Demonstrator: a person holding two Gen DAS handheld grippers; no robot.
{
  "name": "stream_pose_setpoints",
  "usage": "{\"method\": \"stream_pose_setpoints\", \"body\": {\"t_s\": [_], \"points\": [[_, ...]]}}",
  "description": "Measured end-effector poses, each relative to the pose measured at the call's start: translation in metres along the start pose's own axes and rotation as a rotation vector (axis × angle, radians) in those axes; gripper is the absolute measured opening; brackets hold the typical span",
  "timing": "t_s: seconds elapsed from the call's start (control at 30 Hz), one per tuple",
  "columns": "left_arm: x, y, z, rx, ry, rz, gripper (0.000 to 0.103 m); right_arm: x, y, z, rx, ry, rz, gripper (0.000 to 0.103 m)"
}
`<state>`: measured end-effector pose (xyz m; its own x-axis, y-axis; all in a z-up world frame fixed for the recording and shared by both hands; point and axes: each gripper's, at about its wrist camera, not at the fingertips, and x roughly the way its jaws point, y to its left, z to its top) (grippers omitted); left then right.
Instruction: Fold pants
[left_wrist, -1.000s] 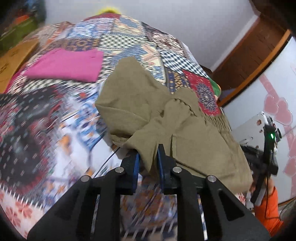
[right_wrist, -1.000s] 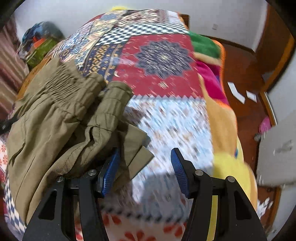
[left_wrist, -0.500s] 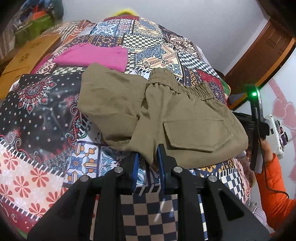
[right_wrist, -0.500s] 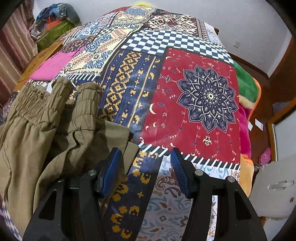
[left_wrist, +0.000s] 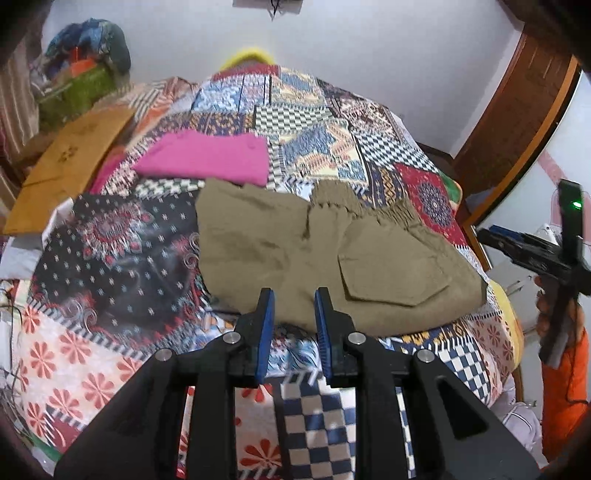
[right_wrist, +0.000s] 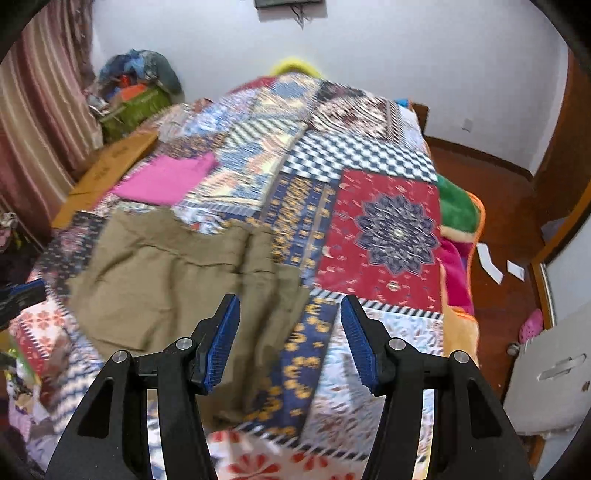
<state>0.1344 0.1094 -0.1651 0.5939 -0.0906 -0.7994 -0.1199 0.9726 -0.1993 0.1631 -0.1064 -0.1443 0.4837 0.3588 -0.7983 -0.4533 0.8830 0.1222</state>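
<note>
The olive pants lie folded on the patchwork quilt, pocket flap up and elastic waist towards the far right. My left gripper sits at their near edge with the jaws close together. Olive cloth fills the gap between the blue pads, so it is shut on that edge. In the right wrist view the pants spread out to the left. My right gripper hovers open above their right edge, with nothing pinched. The right gripper also shows at the bed's right side, held by a hand in an orange sleeve.
A folded pink cloth lies on the quilt just beyond the pants. A cardboard sheet and a green basket of clothes sit at the far left. Right of the bed are wooden floor with paper slips and a white appliance.
The pants went from a lifted bunch to lying spread flat on the quilt. My right gripper rose away from their edge. Both views pulled back and up.
</note>
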Motion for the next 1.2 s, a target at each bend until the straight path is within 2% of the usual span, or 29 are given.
{"method": "stream_pose_setpoints", "body": {"t_s": [0.13,0.2,0.33,0.37,0.43,0.5,0.6,0.67,0.8,0.93,1.03,1.13,1.2], "points": [[0.023,0.004,0.004,0.025,0.032,-0.012,0.021,-0.003,0.029,-0.01,-0.04,0.0,0.033,0.053],[0.042,0.011,0.003,0.006,0.079,-0.025,0.021,0.005,0.039,-0.018,-0.055,0.025,0.046,0.053],[0.07,0.024,-0.004,-0.022,0.122,-0.01,0.021,0.029,0.05,-0.031,-0.069,0.089,0.031,0.053],[0.074,0.027,-0.005,-0.021,0.125,0.005,0.021,0.037,0.048,-0.035,-0.065,0.107,0.022,0.053],[0.085,0.033,-0.01,0.0,0.132,0.086,0.021,0.043,0.041,-0.039,-0.036,0.124,0.026,0.053],[0.095,0.04,-0.015,-0.011,0.158,0.1,0.021,0.047,0.03,-0.041,0.004,0.133,0.019,0.053],[0.094,0.049,-0.017,-0.048,0.156,0.079,0.021,0.044,0.02,-0.043,0.06,0.139,0.041,0.053],[0.085,0.049,-0.012,-0.044,0.139,0.082,0.021,0.038,0.021,-0.042,0.055,0.132,0.03,0.053],[0.056,0.04,0.007,-0.008,0.07,0.058,0.021,0.025,0.021,-0.034,0.03,0.106,0.0,0.053],[0.04,0.023,0.035,0.032,0.006,0.012,0.031,0.015,0.017,-0.021,0.034,0.049,-0.008,0.054],[0.048,0.006,0.054,0.063,-0.01,-0.021,0.034,0.017,0.015,-0.008,0.038,0.018,-0.016,0.054],[0.074,-0.013,0.071,0.082,0.027,-0.082,0.034,0.027,0.014,0.005,0.041,0.008,-0.02,0.054],[0.093,-0.023,0.077,0.102,0.058,-0.09,0.034,0.041,0.013,0.014,0.049,0.018,-0.005,0.054]]}}
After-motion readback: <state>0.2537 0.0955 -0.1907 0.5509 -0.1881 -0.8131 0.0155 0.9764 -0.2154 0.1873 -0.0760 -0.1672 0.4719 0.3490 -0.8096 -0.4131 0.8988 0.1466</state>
